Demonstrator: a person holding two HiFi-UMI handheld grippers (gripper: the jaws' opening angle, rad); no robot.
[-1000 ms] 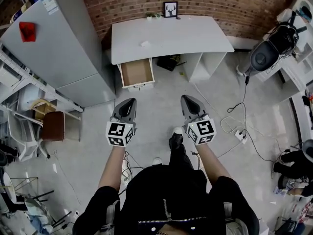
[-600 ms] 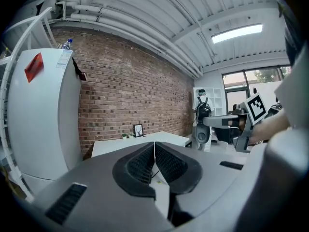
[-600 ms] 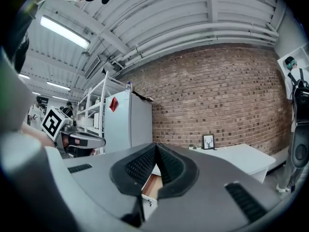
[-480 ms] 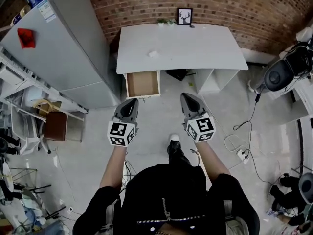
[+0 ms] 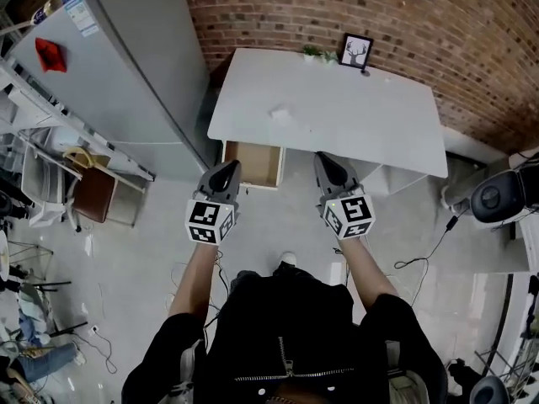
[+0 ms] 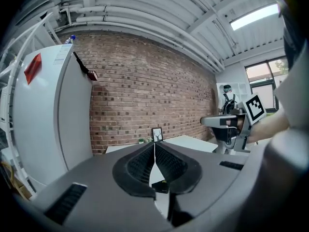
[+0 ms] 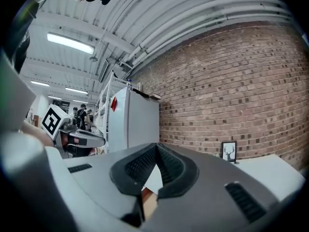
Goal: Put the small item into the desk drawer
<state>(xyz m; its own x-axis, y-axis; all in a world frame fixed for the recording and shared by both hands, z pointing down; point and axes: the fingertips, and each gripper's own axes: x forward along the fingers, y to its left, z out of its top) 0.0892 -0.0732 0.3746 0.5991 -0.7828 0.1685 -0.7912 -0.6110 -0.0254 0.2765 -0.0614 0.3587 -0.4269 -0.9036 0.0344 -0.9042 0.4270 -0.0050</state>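
Note:
A small white item (image 5: 279, 113) lies on the white desk (image 5: 362, 120), left of its middle. Below the desk's front left edge the drawer (image 5: 251, 163) stands pulled out, its brown inside bare. My left gripper (image 5: 227, 167) hangs just left of the drawer's front, shut and empty. My right gripper (image 5: 325, 158) is at the desk's front edge, right of the drawer, also shut with nothing in it. In the left gripper view the jaws (image 6: 154, 145) meet at the tips. In the right gripper view the jaws (image 7: 156, 146) are pressed together too.
A tall grey fridge (image 5: 126, 66) stands left of the desk. A framed deer picture (image 5: 357, 51) and a small plant (image 5: 313, 51) sit at the desk's back by the brick wall. A brown chair (image 5: 93, 204) is at the left, a scooter (image 5: 505, 196) at the right.
The person has walked toward the desk. Both grippers have moved forward and now reach the drawer and the desk's front edge. Both stay shut.

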